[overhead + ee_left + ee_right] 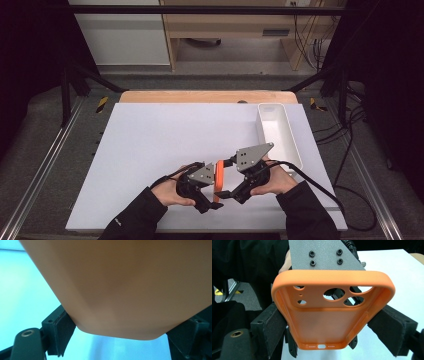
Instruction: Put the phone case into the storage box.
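Note:
An orange phone case (218, 176) hangs edge-on above the front of the white table top (150, 145), between both hands. My left gripper (212, 194) comes in from the left and is shut on it; in the left gripper view the case's smooth back (125, 285) sits between the two pads (62, 332). My right gripper (225, 187) reaches in from the right and is shut on the case too. In the right gripper view the hollow inside of the case (332, 317), with its camera holes, faces me, and the black pads (270, 327) press on both long sides.
A long white tray (296, 147) stands at the right of the table top, beyond the right hand. A cable (320, 187) trails from the right gripper over the table's right edge. Metal rails run along both sides of the table.

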Demonstrator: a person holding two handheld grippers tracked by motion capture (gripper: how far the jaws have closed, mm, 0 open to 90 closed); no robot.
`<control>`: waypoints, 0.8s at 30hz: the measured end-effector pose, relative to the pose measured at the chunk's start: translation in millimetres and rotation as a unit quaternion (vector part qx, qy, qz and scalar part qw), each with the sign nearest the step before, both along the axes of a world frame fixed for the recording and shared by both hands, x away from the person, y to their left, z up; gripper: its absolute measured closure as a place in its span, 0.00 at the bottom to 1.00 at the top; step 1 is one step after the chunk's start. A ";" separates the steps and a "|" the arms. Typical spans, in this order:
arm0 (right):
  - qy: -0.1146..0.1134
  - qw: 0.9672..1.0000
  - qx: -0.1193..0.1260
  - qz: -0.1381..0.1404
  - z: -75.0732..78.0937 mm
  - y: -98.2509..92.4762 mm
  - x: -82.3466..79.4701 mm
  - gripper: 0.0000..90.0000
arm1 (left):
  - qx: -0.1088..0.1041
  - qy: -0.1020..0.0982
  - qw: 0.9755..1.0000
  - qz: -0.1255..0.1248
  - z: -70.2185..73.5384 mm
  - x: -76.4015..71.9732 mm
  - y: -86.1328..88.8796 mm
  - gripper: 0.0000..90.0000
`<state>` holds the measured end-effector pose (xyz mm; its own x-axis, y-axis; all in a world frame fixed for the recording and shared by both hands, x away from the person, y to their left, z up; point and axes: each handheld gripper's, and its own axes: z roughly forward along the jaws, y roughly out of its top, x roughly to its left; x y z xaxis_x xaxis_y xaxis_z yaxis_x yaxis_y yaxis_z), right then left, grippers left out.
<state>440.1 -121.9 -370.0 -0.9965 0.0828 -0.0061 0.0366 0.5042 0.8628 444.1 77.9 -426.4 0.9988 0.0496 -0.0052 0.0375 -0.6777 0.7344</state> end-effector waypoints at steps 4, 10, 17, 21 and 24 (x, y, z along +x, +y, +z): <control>0.002 1.000 -0.001 -0.002 -0.3 0.3 0.4 0.18 | -0.001 0.003 1.000 0.001 -0.5 0.3 0.2 0.16; 0.000 1.000 0.004 -0.007 1.6 -1.4 0.9 0.18 | 0.004 0.005 1.000 0.010 -1.3 0.1 1.4 0.09; -0.007 1.000 -0.003 -0.025 7.1 -7.4 3.2 0.18 | -0.012 -0.004 0.999 0.037 7.0 1.9 16.8 0.04; -0.010 0.999 0.000 -0.046 11.3 -11.7 5.6 0.18 | -0.035 -0.002 0.997 0.067 13.2 3.6 30.9 0.03; -0.017 0.998 0.001 -0.064 14.4 -15.0 7.3 0.18 | -0.045 -0.005 0.995 0.090 15.1 5.7 40.5 0.02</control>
